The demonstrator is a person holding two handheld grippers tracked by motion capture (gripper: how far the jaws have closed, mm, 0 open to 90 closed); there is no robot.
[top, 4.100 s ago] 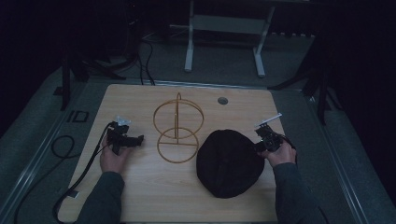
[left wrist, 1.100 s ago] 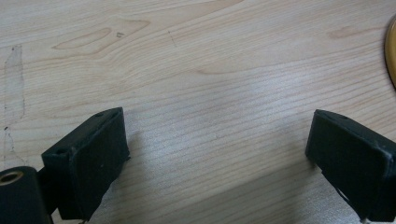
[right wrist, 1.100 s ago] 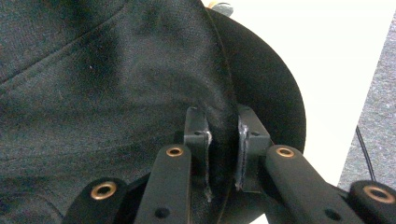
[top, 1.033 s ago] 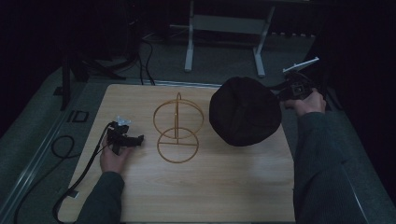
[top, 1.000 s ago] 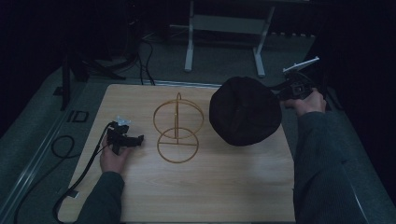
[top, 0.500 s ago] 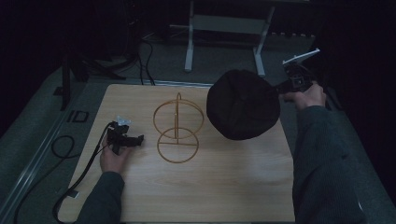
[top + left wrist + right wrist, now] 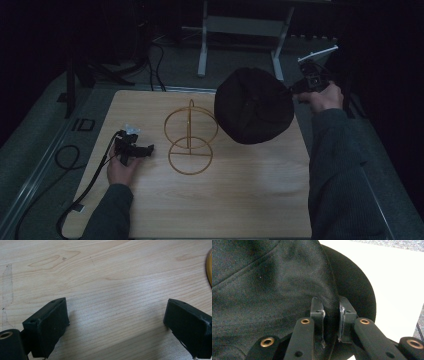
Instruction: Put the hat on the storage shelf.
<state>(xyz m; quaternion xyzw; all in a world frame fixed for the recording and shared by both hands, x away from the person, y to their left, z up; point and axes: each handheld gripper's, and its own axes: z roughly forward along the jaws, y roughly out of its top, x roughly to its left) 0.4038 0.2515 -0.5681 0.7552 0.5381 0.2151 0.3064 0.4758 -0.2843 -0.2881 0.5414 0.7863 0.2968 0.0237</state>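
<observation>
In the high view we hold the right gripper (image 7: pixel 300 90) raised at about 2 o'clock from the table's middle, past the far right corner of the wooden table (image 7: pixel 250 200). Its jaws are pinched tight on the brim of a black hat (image 7: pixel 252 105), which hangs in the air tilted on its side, above the table's far right part. In the right gripper view the fabric fold of the hat (image 7: pixel 274 285) sits clamped between the two black jaws, with almost no gap left.

Our left gripper (image 7: pixel 141 150) rests low at about 9 o'clock, near the table's left edge, held in the left hand (image 7: pixel 122 167). In the left gripper view its jaws stand wide apart over bare wood, holding nothing.

Between the two grippers, near the table's middle, stands a gold wire stand (image 7: pixel 190 140): an upright ring on a flat round base ring. The hat hangs just to its 2 o'clock, and we cannot tell whether they touch.
</observation>
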